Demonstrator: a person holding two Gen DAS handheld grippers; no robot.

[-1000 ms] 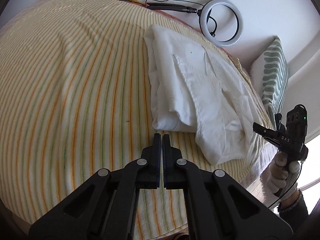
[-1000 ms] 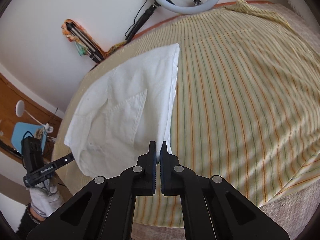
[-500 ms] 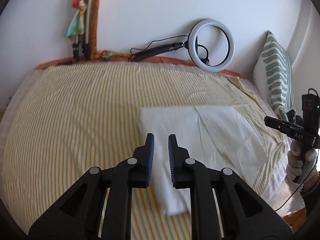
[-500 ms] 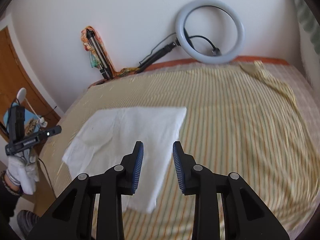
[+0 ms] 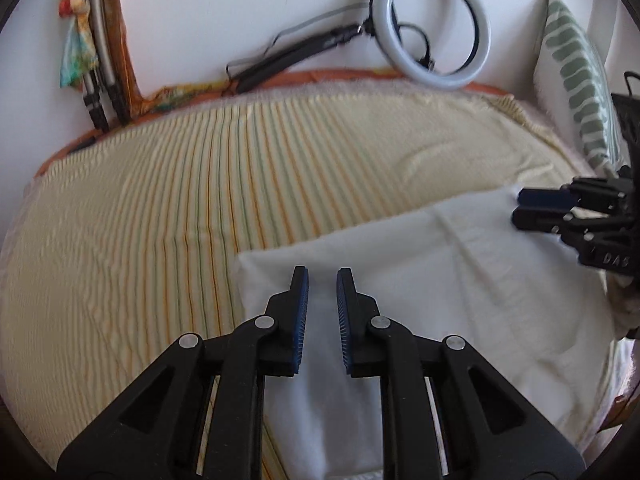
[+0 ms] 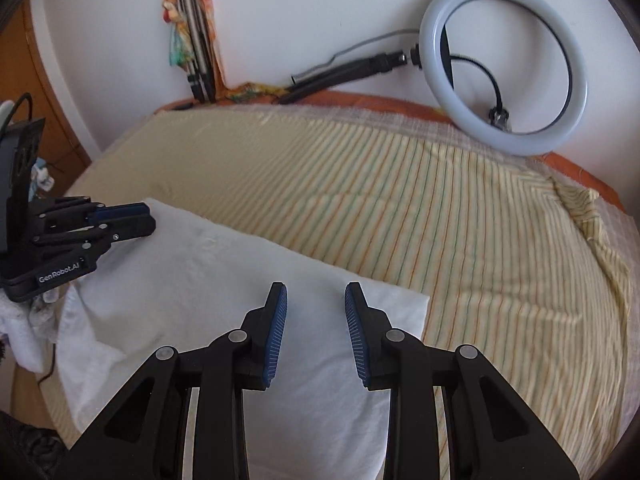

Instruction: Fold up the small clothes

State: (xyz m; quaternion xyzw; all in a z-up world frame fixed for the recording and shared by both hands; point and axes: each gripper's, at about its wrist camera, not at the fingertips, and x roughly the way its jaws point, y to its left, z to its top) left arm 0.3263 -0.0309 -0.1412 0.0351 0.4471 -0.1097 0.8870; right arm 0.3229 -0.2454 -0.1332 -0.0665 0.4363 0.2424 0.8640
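Folded white garment [image 5: 460,280] lying flat on the striped bedsheet [image 5: 160,220], both grippers above it with nothing held.

At the left, the left gripper [image 5: 322,276] hangs over the garment's left part, its jaws a little apart with white cloth showing between them. To the right, the right gripper [image 6: 316,290] is over the garment's right corner, jaws parted wider. Behind, against the wall, a folded tripod [image 6: 198,60] stands at left and a ring light [image 6: 506,66] leans at right; a green-patterned pillow [image 5: 576,80] is at the far right.
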